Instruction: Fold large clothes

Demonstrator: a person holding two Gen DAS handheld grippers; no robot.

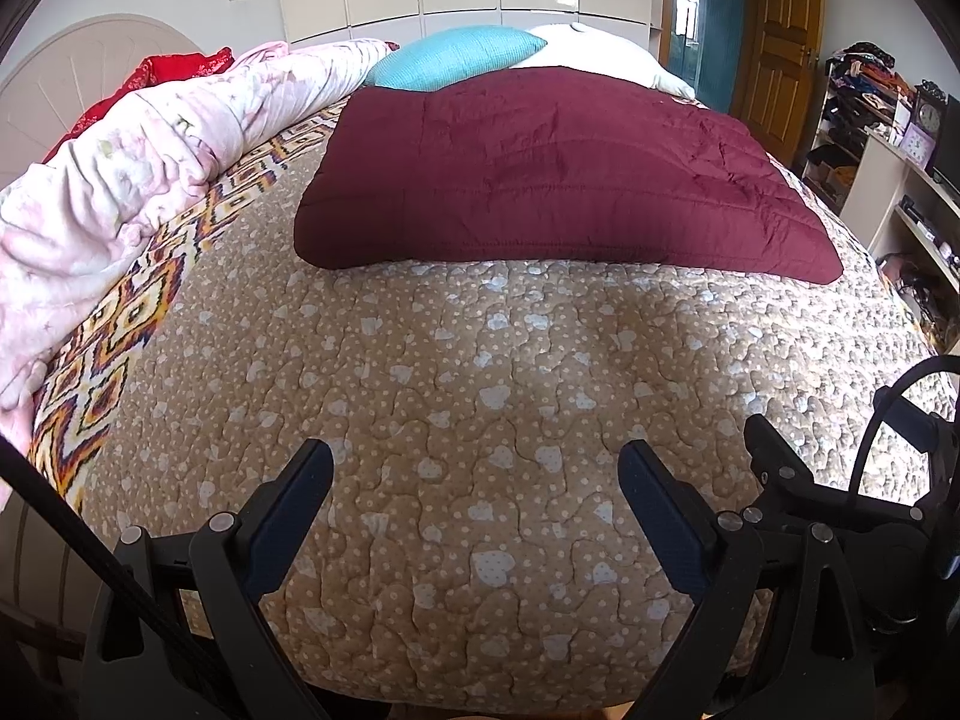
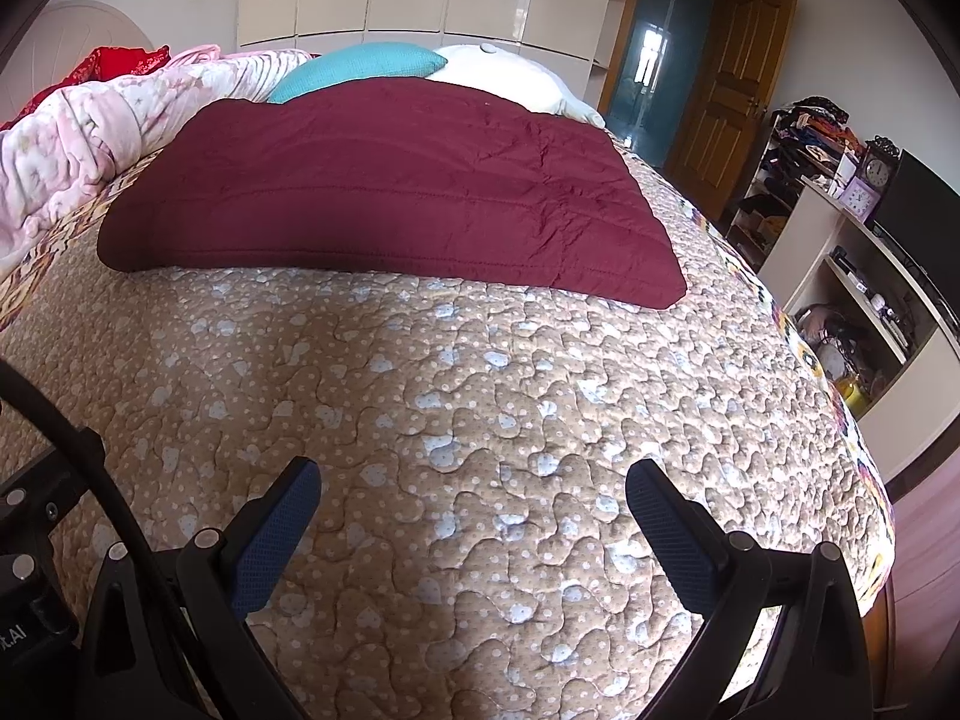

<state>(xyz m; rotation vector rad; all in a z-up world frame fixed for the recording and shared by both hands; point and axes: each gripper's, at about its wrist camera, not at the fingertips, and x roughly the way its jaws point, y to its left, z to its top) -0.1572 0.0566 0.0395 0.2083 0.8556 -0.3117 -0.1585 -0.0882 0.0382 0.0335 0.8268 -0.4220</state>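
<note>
On the bed (image 1: 480,420), toward its far half, the maroon quilted garment (image 1: 558,180) lies as a flat rectangle, apparently folded, while left gripper (image 1: 474,498) and right gripper (image 2: 474,510) hover well short, jaws wide apart, holding nothing.

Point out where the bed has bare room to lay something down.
Free: the tan quilted bedspread between the folded maroon quilted blanket and the open left tongs and right tongs. Crowded: the left edge under the bunched pink comforter, and the far end with the teal pillow.
</note>
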